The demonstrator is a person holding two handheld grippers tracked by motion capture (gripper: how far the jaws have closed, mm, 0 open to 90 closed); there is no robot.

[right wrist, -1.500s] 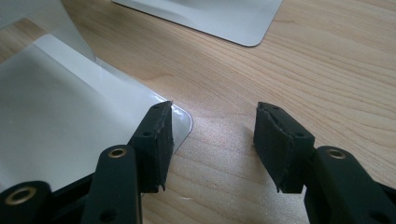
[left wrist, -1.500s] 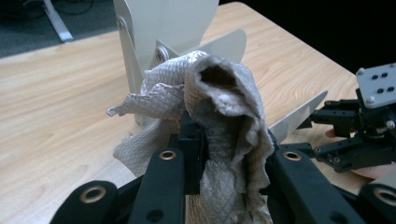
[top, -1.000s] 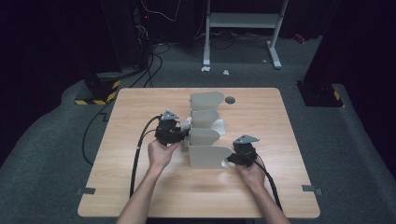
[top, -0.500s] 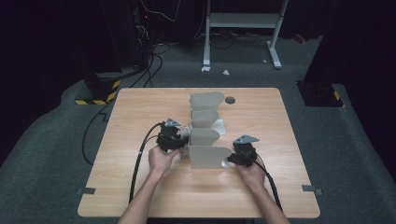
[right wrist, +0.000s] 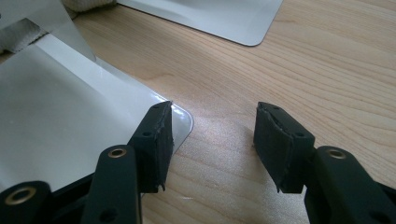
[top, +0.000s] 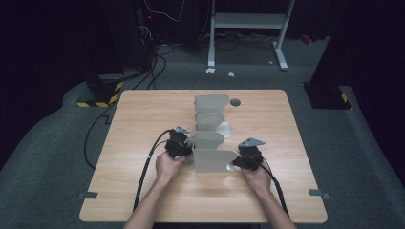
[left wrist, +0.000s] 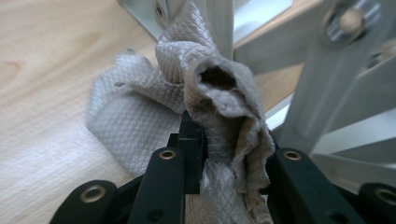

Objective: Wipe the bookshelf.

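A grey metal rack (top: 212, 160) of several upright curved plates stands mid-table. My left gripper (top: 187, 147) is at its left side, level with the second plate from the front. In the left gripper view it (left wrist: 229, 140) is shut on a crumpled grey cloth (left wrist: 219, 93), which bunches up between the jaws and trails onto the wood beside the rack's metal struts (left wrist: 327, 70). My right gripper (top: 239, 163) sits at the rack's front right corner. Here it (right wrist: 212, 135) is open, one jaw over the rounded corner of the shiny base plate (right wrist: 60, 116), the other over bare wood.
The wooden table (top: 143, 119) has a dark round hole (top: 235, 101) behind the rack. A black cable (top: 148, 164) runs from the left gripper off the front edge. A white frame (top: 248, 21) and a yellow-black striped block (top: 98, 100) stand on the floor beyond.
My left gripper has sunk and come nearer along the rack's left side, still holding the cloth. The right gripper has stayed in place.
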